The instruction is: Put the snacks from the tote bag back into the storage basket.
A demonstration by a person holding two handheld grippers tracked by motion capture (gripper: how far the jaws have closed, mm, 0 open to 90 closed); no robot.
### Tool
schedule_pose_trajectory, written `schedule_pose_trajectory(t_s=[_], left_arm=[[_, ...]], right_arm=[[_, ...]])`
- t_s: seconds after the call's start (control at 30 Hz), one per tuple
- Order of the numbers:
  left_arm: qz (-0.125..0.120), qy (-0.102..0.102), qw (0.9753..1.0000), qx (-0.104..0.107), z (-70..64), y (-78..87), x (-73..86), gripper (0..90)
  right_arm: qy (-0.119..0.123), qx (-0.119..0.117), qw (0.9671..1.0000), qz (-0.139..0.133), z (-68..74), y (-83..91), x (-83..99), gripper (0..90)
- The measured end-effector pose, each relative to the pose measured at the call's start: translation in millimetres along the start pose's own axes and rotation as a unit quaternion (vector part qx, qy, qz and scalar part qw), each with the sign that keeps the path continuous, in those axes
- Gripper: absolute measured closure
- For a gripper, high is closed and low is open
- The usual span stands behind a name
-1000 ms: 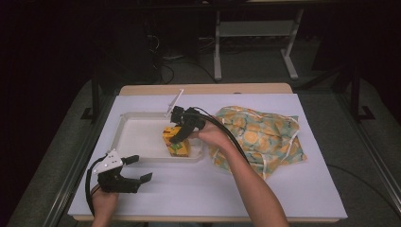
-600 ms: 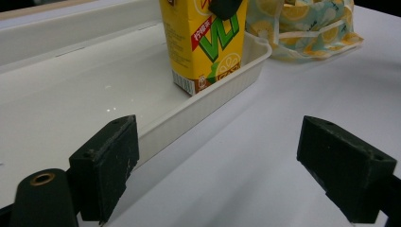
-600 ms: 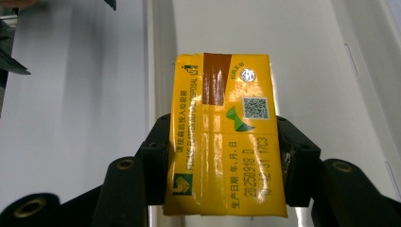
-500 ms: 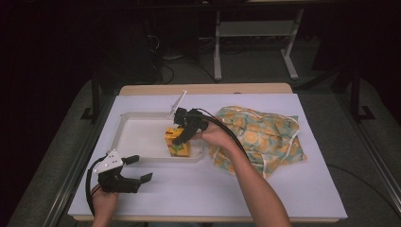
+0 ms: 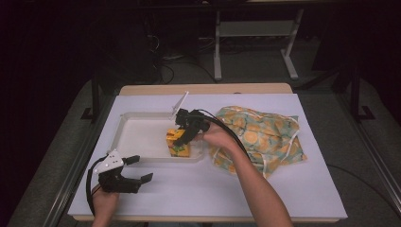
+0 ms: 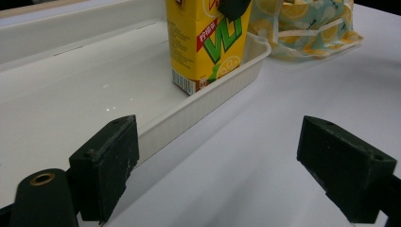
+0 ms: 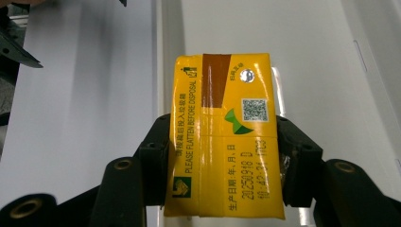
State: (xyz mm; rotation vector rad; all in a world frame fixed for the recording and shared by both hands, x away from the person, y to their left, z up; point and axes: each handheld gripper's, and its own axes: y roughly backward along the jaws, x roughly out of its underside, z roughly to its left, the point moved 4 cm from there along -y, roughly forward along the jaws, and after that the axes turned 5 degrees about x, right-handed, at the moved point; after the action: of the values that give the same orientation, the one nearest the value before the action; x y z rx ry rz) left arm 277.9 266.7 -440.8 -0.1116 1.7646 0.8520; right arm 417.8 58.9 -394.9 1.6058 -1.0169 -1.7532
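Inside one white tray point(image 5: 137, 137), one yellow juice carton point(image 5: 178, 143) clamped by right gripper point(image 5: 185, 133), left gripper point(image 5: 139, 169) wide, one bag point(image 5: 260, 137)

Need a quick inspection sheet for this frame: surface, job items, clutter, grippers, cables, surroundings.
Surface: white table top, bare in front.
Job's things: yellow lemon-tea drink carton upright in the near right corner of the shallow white plastic tray.
Clutter: lemon-print cloth bag right of the tray.
Grippers: right gripper shut on the carton's sides; left gripper open, near the table's front left edge.
Cables: black cable along the right forearm.
Surroundings: dark floor, grey metal stand behind.
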Motion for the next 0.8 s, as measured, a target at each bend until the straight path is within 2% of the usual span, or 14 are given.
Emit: schedule_pose_trajectory(t_s=[0.07, 0.33, 0.43, 0.73, 0.8], left_arm=[[0.001, 0.003, 1.0000, 0.000, -0.3, -0.1, 0.2, 13.5], [-0.001, 0.005, 1.0000, -0.002, 0.1, -0.5, 0.1, 13.5], [-0.001, 0.007, 1.0000, -0.001, -0.4, -0.9, 0.3, 13.4], [-0.001, 0.007, 1.0000, -0.002, -0.3, -1.5, 0.2, 13.5], [0.001, 0.004, 1.0000, -0.003, 0.2, -1.2, 0.3, 13.5]], right_arm=[[0.008, 0.006, 0.9999, 0.003, 1.4, 0.2, -0.5, 46.5], [0.007, 0.003, 1.0000, -0.002, 4.0, 0.7, 1.1, 45.8], [0.018, 0.009, 0.9998, 0.001, 6.6, 0.6, 1.0, 45.5], [0.009, 0.009, 0.9999, -0.002, 8.6, 2.0, 1.8, 43.7], [0.004, 0.009, 0.9998, -0.019, 9.5, 6.9, -0.4, 41.8]])
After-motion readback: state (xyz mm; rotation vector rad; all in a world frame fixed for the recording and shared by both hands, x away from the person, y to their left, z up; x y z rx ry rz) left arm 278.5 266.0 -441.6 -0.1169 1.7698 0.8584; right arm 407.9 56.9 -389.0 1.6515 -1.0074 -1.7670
